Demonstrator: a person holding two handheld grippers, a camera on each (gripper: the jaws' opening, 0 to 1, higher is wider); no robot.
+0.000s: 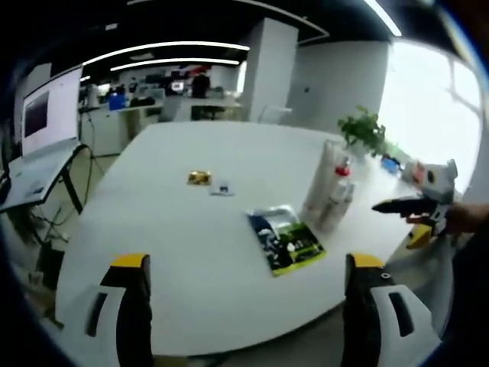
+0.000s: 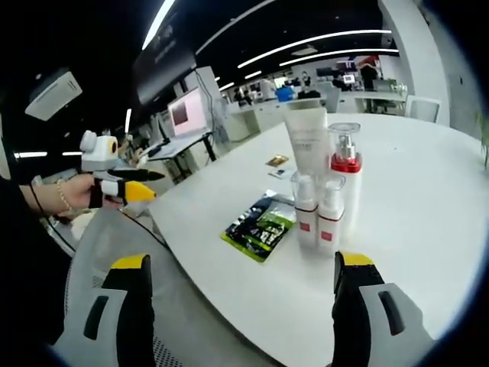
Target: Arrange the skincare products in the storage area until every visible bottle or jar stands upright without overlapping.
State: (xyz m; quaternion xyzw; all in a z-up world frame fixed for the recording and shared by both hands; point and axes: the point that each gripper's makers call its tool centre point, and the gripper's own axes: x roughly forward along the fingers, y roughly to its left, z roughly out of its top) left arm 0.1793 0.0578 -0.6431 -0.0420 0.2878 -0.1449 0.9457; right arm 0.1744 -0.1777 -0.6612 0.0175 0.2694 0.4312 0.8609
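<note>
Four white skincare containers (image 2: 325,187) stand upright in a tight cluster near the edge of a large round white table (image 2: 428,199): a tall squeeze tube, a red-collared pump bottle and two small red-labelled bottles (all touching or nearly so). A green-and-black printed packet (image 2: 260,223) lies flat beside them. The left gripper (image 1: 244,306) and right gripper (image 2: 243,302) hover wide-jawed, holding nothing.

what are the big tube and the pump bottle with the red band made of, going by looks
The big tube looks like matte white plastic, opaque with printed text. The pump bottle seems glossy white plastic under a clear cap showing the pump inside; glass cannot be ruled out.
</note>
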